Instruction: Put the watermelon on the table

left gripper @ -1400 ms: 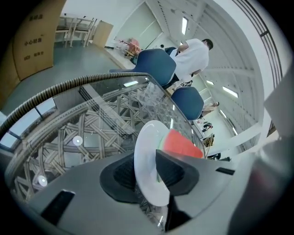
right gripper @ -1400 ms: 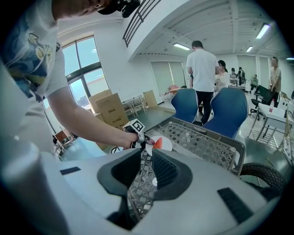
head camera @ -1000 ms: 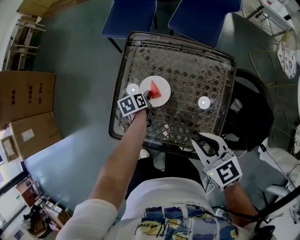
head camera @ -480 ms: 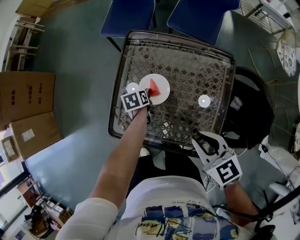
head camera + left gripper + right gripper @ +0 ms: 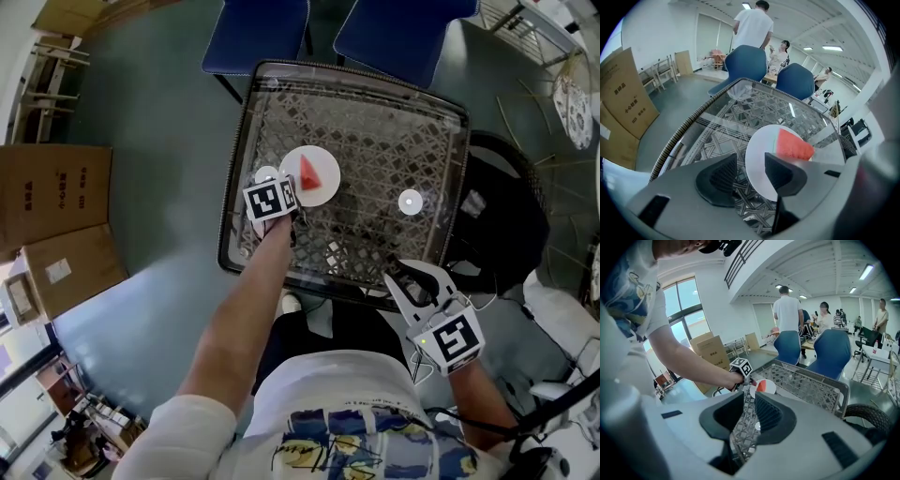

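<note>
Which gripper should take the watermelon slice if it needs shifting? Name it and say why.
Left. The left gripper hangs at the plate edge, jaws apart, the watermelon slice just ahead. The right gripper sits by the near rim of the table, well away from the slice.

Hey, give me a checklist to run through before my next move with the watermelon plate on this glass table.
1. Watermelon resting on the plate: ok.
2. Plate flat on the table, inside its rim: ok.
3. Left claw open, pads not pressing anything: ok.
4. Left claw clear of the plate's edge: cannot tell; the edge shows between its jaws.
5. Right claw open and empty, at the table's near edge: ok.
</note>
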Motion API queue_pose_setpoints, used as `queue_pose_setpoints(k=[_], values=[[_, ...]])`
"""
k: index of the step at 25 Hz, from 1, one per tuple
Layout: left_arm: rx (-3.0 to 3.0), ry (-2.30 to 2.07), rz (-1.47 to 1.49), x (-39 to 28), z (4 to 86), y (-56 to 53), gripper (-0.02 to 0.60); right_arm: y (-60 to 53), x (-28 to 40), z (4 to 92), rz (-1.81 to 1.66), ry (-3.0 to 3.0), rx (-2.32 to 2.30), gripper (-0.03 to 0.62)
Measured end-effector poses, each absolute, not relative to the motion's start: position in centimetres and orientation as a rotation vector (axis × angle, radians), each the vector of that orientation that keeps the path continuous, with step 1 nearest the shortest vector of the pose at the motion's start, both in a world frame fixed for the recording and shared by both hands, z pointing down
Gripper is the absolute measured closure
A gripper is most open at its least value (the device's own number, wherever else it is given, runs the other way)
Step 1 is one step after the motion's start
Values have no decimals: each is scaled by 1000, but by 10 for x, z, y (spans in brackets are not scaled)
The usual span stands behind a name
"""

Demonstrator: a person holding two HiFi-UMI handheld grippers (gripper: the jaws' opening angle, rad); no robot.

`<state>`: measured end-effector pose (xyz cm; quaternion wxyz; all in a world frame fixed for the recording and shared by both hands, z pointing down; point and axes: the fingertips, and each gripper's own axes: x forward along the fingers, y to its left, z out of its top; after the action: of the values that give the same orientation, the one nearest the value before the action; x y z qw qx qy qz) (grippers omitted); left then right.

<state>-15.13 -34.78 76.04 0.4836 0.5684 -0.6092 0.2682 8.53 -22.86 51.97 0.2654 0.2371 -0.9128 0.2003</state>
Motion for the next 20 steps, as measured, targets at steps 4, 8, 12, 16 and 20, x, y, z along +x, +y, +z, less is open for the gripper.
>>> queue_pose_setpoints(k=[4, 8, 12, 16, 20], values=[[1408, -1481, 625, -155, 749, -342, 410, -224, 77, 517, 521, -2483, 641, 533], [1449, -1465, 571, -152, 731, -334, 410, -217, 75, 510, 502, -2482, 660, 533], [1521, -1437, 503, -156, 706, -322, 410, -210, 66, 504, 469, -2494, 692, 533], [1657, -1385, 445, -154, 671, -294, 482, -192, 56, 497, 433, -2519, 698, 533], [1784, -1272, 381, -148, 631, -241, 572, -170, 47, 485, 387, -2539, 677, 541]])
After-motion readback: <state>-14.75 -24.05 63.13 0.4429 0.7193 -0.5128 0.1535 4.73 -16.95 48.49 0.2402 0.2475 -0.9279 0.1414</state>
